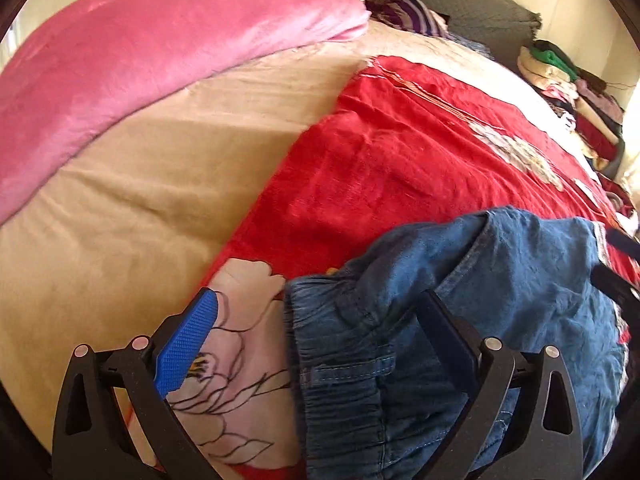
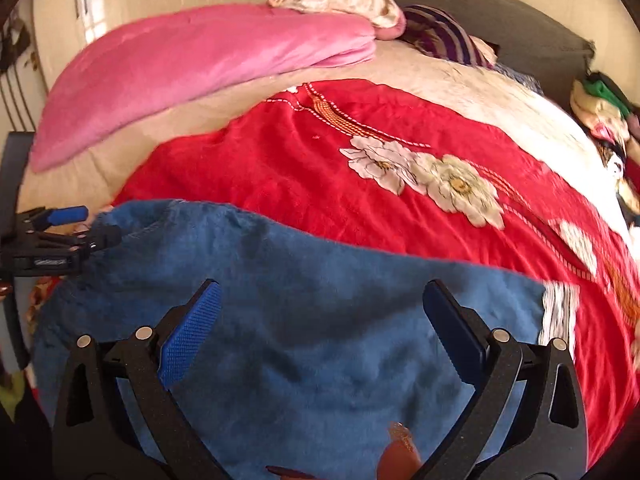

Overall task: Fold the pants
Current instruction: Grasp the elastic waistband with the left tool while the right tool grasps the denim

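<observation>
The blue pants (image 2: 304,304) are spread on the red blanket (image 2: 320,168) at the near edge, their near part cut off by both views. The left gripper (image 1: 320,320) and right gripper (image 2: 320,312) are held wide apart above them, gripping nothing.

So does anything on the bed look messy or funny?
Nothing looks broken or spilled. The blue denim pants are rumpled, with the elastic waistband bunched up on the red flowered blanket. The pile of clothes at the far edge of the bed is untidy. Both grippers, left and right, hang open.
</observation>
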Tool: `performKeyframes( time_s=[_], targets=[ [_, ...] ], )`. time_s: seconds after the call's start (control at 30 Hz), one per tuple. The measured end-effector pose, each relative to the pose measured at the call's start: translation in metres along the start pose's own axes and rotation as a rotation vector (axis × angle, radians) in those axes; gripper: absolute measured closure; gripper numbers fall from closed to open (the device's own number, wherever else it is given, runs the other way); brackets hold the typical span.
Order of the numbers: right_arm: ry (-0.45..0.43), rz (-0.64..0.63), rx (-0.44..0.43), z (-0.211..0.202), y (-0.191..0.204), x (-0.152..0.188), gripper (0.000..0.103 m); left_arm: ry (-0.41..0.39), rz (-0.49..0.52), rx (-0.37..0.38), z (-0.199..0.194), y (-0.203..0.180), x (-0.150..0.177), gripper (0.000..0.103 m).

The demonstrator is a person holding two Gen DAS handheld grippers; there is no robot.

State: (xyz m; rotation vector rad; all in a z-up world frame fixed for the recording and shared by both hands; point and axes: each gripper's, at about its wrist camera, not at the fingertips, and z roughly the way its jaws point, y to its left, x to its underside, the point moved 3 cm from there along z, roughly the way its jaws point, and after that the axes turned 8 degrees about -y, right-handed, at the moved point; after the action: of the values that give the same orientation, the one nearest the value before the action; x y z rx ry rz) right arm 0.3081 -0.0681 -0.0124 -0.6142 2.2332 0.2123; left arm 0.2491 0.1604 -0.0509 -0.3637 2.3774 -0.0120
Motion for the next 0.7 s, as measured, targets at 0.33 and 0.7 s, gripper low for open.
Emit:
performKeyframes(
  time_s=[0.33, 0.7],
  targets=[
    [0.091, -0.15, -0.069, 0.055, 0.018, -0.011, 0.008, -0.093, 0.072, 0.056, -0.016, -0.009, 0.002, 0.066],
    [0.066, -0.289, -0.202, 0.06, 0.052, -0.007, 0.085, -0.2, 0.166, 0.063, -0.062, -0.026, 0.014, 0.067]
  ],
)
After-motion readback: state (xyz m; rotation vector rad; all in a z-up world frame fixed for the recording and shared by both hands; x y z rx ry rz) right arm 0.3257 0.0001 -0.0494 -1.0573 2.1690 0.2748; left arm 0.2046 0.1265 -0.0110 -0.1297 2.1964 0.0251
